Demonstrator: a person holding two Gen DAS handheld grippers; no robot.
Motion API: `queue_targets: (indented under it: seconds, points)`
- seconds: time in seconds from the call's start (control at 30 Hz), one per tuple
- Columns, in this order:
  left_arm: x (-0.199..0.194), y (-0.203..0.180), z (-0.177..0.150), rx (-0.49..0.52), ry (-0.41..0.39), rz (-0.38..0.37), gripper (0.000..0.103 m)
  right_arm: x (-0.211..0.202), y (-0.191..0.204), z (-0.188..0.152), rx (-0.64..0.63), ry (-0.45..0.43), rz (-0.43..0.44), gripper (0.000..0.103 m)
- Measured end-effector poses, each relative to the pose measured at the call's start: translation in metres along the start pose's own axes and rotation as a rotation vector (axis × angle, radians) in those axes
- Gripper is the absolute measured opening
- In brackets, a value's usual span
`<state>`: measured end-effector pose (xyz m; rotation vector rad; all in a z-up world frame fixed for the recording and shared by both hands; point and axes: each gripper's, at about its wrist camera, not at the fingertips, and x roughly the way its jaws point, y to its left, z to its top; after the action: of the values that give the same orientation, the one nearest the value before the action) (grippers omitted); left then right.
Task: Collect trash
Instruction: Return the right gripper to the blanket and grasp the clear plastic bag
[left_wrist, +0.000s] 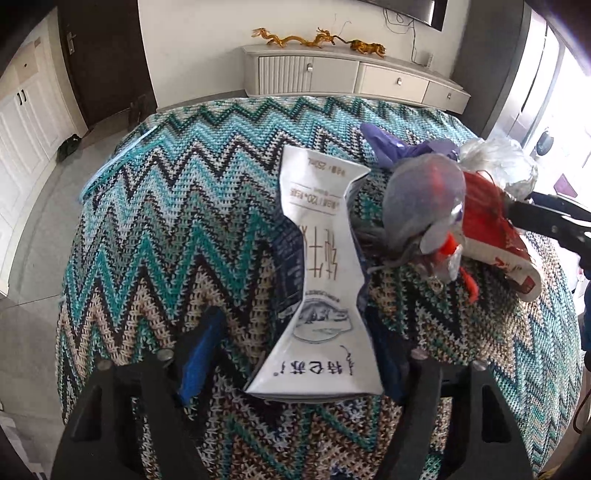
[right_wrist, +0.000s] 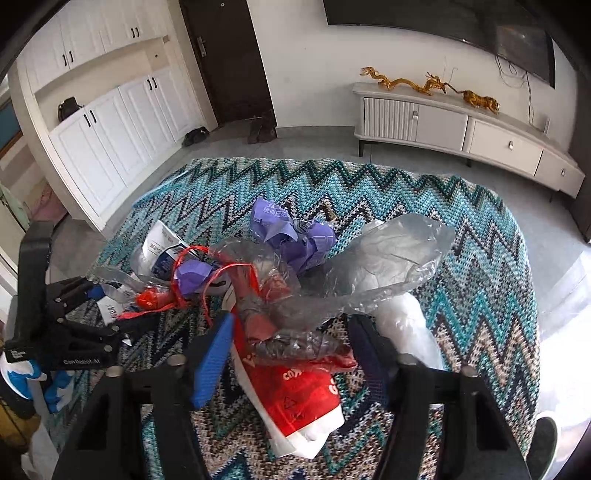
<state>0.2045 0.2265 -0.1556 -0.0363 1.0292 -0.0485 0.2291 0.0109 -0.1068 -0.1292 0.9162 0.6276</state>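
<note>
Carton (left_wrist: 325, 266): crushed white milk box, Chinese print, lying between parted left fingers (left_wrist: 207, 347).
Wrapper (right_wrist: 295, 398): red-white crinkled plastic, sitting between parted right fingers (right_wrist: 214, 362).
Surface (right_wrist: 480, 280): zigzag knit.

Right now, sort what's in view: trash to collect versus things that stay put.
Trash to collect:
- crushed white milk carton
- red-and-white wrapper
- crumpled purple paper
- clear plastic film

Just there:
- zigzag knit cloth
- golden dragon figurines
- white cabinet
- shoes by the door
</note>
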Motion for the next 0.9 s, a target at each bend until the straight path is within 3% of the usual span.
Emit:
queue_targets:
  seconds: [0.1,0.3,0.6,0.9]
  points:
    - [-0.003,0.005,-0.001,-0.021,-0.007,-0.012,0.052,0.003,0.003,-0.002,-0.021,0.013,0.005,0.038]
    - [-0.013,0.016,-0.011,-0.075,-0.020,-0.054,0.051,-0.008,0.014,-0.011,-0.050,0.009,0.007,0.017]
    - [-0.036,0.028,-0.027,-0.158,-0.070,-0.077,0.051,-0.050,0.026,-0.023,-0.068,-0.057,0.010,0.016]
    - [-0.091,0.045,-0.050,-0.188,-0.168,-0.086,0.051,-0.104,0.036,-0.048,-0.079,-0.129,0.041,0.016]
